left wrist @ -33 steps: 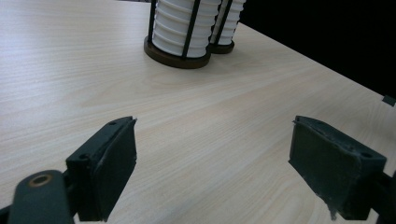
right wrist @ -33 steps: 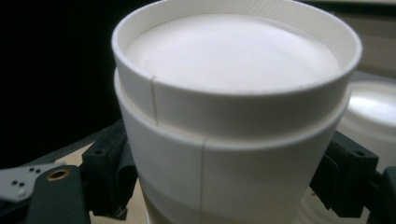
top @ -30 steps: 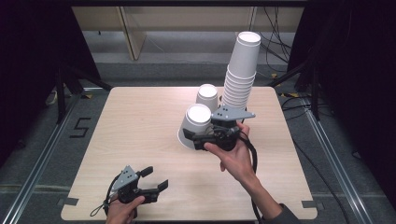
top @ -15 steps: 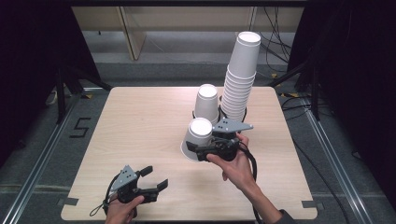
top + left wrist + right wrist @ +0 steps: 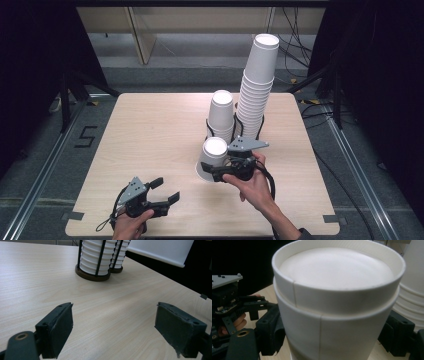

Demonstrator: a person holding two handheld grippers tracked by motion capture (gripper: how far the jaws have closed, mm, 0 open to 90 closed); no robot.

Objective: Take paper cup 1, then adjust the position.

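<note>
My right gripper [image 5: 214, 169] is shut on an upside-down white paper cup [image 5: 215, 156], held low over the table [image 5: 150, 130] just in front of the cup holders. In the right gripper view the cup [image 5: 337, 302] looks like two nested cups, with a black jaw pressed on each side. A tall stack of white cups [image 5: 257, 85] and a shorter stack [image 5: 221, 114] stand in black wire holders behind it. My left gripper [image 5: 159, 196] rests near the table's front edge, open and holding nothing. Its pads [image 5: 57, 327] stand wide apart over bare wood, facing the stacks [image 5: 96, 257].
The light wooden table ends close behind the left hand at the front edge [image 5: 200, 234]. Dark floor, cables [image 5: 310, 110] and black stands surround the table. My left gripper [image 5: 227, 302] also appears at the left of the right gripper view.
My right hand has brought the cup down and nearer the person, from beside the short stack to low over the table. The left gripper has stayed still.
</note>
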